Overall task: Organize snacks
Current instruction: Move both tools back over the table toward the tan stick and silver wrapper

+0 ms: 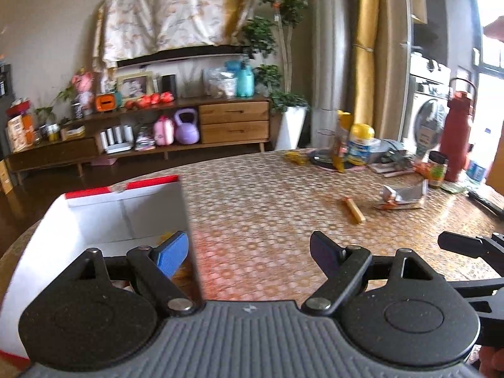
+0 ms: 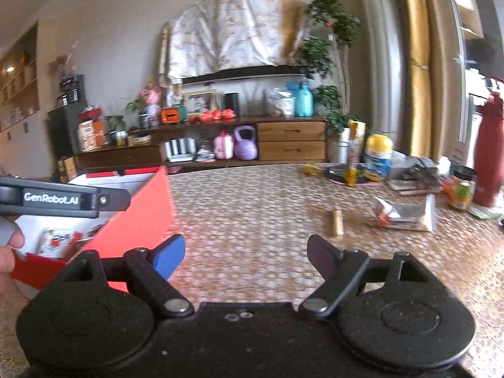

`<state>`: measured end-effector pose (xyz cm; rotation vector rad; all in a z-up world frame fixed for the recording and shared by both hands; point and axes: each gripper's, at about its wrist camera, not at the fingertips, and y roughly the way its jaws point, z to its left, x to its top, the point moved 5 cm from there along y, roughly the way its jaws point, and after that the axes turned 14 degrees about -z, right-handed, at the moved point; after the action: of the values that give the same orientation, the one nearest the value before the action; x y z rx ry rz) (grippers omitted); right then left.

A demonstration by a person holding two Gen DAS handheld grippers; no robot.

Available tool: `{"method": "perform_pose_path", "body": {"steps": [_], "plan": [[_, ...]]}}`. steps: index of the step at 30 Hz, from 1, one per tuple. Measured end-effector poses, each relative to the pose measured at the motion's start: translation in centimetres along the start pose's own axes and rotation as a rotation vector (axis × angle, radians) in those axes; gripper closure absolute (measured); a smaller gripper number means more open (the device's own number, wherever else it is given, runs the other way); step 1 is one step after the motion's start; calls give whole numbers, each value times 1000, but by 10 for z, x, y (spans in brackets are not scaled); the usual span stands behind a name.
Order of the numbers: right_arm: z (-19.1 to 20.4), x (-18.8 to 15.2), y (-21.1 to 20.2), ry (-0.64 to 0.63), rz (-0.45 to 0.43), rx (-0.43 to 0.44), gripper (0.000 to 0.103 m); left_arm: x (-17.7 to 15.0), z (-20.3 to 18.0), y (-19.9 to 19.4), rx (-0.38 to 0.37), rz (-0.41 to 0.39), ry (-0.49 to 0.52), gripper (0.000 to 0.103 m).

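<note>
**Both grippers empty above the table, snacks lying loose beyond them**

The left gripper [image 1: 249, 253] hangs over a round table [image 1: 267, 189] covered in a honeycomb-patterned mat, its jaws spread wide with nothing between them. Its blue-padded finger [image 1: 171, 256] sits over the open mouth of a red and white box [image 1: 104, 217] at the table's left edge; what lies inside the box is too blurred in this view to name.

The right gripper [image 2: 245, 255] is likewise wide open and holds nothing, with only bare mat showing between its fingers. In its view the same box [image 2: 141, 208] stands to the left, its red outer wall facing the camera, and printed packets show dimly inside. The body of the left gripper crosses in front of that box, with a fingertip of the person's hand [image 2: 9, 242] below it.

Further out on the mat lies a small stick-shaped snack [image 1: 354, 209], seen also from the right wrist [image 2: 335, 222], apart from both grippers. Just to its right lies a crumpled silver wrapper [image 1: 401, 197]. Behind these, near the far rim, stand a yellow-capped bottle [image 1: 360, 145], a small dark-lidded jar [image 1: 438, 168] and a red flask [image 1: 456, 129]
</note>
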<state>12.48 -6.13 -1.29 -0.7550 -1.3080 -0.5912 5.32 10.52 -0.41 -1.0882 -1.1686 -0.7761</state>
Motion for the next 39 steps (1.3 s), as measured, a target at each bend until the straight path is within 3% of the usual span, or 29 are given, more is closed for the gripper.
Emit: {"method": "perform_pose_path", "body": {"steps": [21, 39], "plan": [[-106, -31, -8, 70, 23, -181, 18, -16, -96, 52, -147, 59, 83, 18], [-171, -48, 6, 103, 65, -278, 16, -32, -151, 122, -195, 68, 97, 18]]}}
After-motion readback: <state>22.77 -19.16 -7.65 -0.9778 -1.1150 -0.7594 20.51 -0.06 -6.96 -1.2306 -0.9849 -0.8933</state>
